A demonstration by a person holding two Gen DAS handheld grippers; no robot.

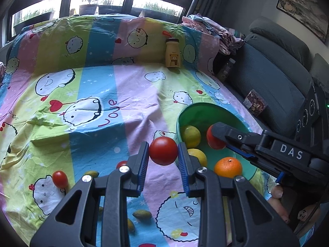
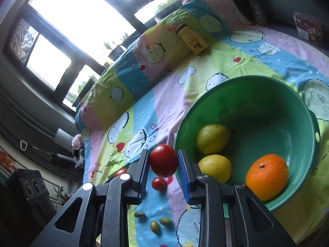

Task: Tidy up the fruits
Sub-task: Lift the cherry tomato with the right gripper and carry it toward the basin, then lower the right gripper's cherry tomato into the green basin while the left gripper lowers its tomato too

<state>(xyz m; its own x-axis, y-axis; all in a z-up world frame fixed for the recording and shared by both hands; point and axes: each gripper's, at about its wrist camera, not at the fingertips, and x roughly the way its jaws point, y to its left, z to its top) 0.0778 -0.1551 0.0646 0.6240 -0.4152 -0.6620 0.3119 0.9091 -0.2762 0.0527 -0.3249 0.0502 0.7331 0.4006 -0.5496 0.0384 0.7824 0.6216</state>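
My left gripper [image 1: 163,154] is shut on a red tomato [image 1: 163,151] and holds it just left of the green bowl [image 1: 197,108]. My right gripper [image 2: 163,161] is shut on another red tomato [image 2: 163,160]; in the left wrist view it [image 1: 214,138] reaches over the bowl from the right. The bowl [image 2: 287,94] holds two yellow-green lemons [image 2: 212,141] [image 2: 216,167] and an orange [image 2: 267,179]. Loose small tomatoes [image 1: 60,178] [image 2: 158,183] and several small green olive-like fruits [image 2: 155,226] lie on the sheet.
A colourful cartoon bedsheet [image 1: 92,94] covers the surface. A yellow bear bottle [image 1: 173,53] stands at the back. A grey sofa [image 1: 273,78] with a snack packet [image 1: 255,103] and a dark bottle [image 1: 226,70] is on the right. Windows lie behind.
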